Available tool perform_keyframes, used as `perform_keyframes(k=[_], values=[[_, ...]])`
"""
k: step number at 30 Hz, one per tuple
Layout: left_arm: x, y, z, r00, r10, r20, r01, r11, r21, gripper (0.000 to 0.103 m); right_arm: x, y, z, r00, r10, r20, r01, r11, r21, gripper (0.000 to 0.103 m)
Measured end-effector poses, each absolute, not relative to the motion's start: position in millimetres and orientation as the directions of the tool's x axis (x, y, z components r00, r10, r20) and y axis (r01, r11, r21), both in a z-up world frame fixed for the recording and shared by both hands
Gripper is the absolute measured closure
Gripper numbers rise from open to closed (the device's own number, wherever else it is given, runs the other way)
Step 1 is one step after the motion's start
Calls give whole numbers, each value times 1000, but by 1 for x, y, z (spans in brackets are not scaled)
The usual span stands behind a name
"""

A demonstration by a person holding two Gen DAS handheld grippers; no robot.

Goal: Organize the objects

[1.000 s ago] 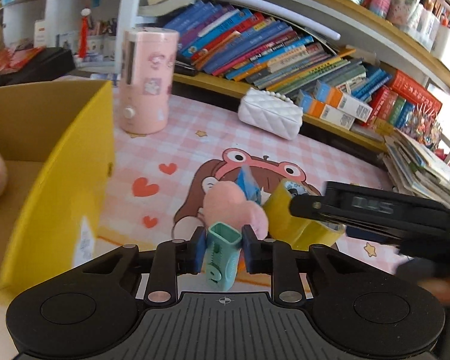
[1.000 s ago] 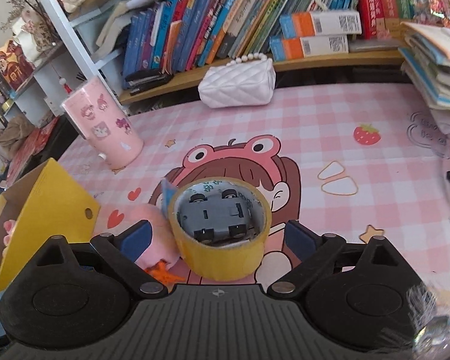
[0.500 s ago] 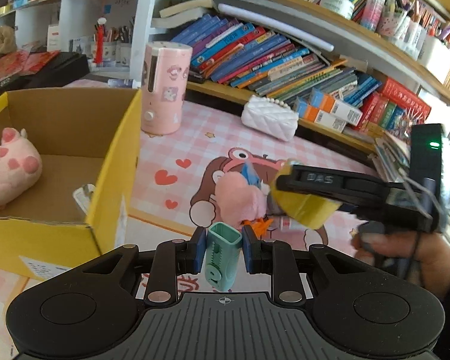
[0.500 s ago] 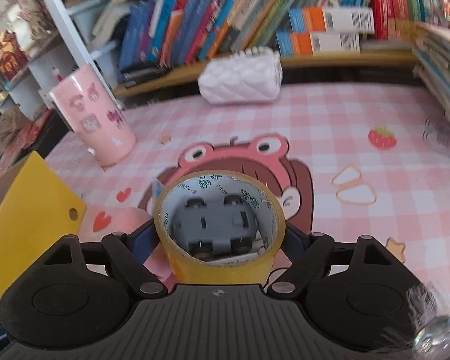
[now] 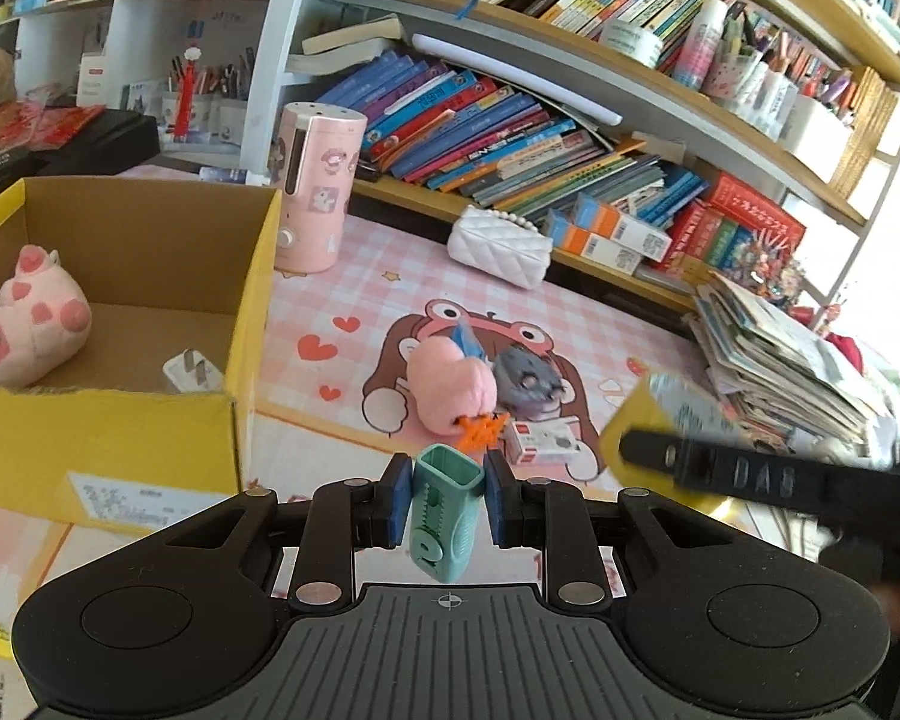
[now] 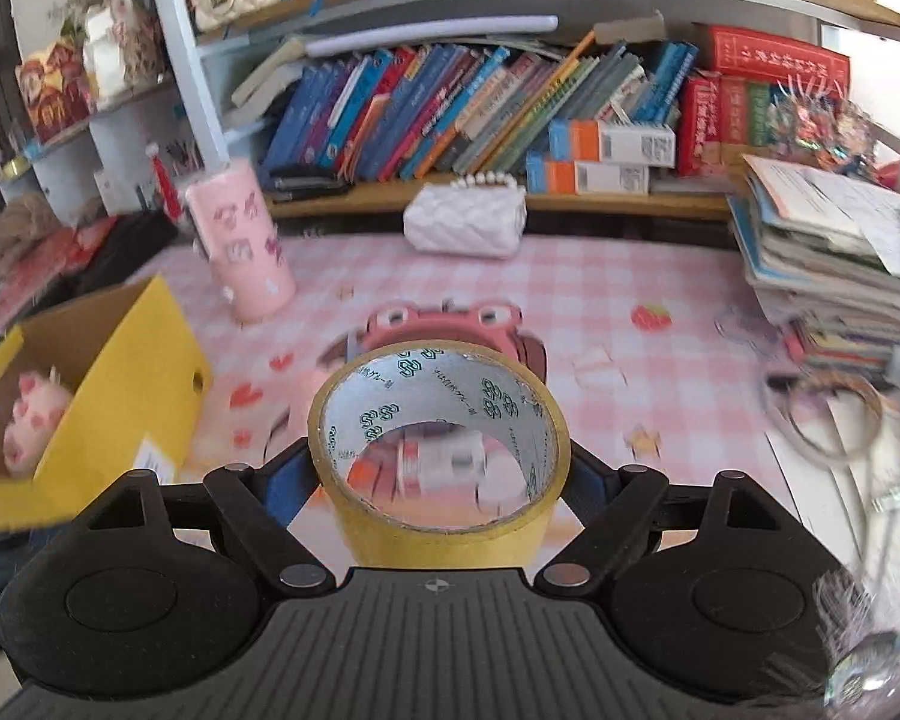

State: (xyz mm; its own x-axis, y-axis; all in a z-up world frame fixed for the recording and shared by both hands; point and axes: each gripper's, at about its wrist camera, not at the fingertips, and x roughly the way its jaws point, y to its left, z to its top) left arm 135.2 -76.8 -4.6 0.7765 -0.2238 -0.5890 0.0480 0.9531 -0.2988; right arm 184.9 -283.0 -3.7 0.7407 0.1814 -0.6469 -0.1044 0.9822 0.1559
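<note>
The left gripper (image 5: 448, 501) has its fingers (image 5: 395, 501) closed on a teal sharpener (image 5: 445, 519), held upright above the table (image 5: 570, 312). The right gripper (image 6: 440, 468) is raised above the table too, its fingers pressed against both sides of a yellow tape roll (image 6: 440, 450), its opening facing the camera.

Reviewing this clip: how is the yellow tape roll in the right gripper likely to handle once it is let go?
The tape roll is a round hollow ring, so set on its edge it would probably roll; laid flat it should stay. The right gripper pinches its outer wall and the ring keeps its shape, so it seems fairly stiff. Being hollow, likely light.
</note>
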Motion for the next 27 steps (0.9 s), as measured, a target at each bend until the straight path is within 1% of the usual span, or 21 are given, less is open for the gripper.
perform_keyframes(k=[7, 16, 27], values=[[103, -47, 0, 790, -235, -566, 55, 947, -316, 79, 140, -249, -12, 712, 163, -683, -117, 987, 114, 21], [62, 7, 1, 788, -210, -579, 10, 945, -328, 79, 96, -188, -18, 666, 174, -726, -173, 982, 77, 21], [20, 66, 7, 804, -179, -567, -8, 950, -312, 79, 57, -117, -26, 609, 231, -759, -243, 965, 99, 21]])
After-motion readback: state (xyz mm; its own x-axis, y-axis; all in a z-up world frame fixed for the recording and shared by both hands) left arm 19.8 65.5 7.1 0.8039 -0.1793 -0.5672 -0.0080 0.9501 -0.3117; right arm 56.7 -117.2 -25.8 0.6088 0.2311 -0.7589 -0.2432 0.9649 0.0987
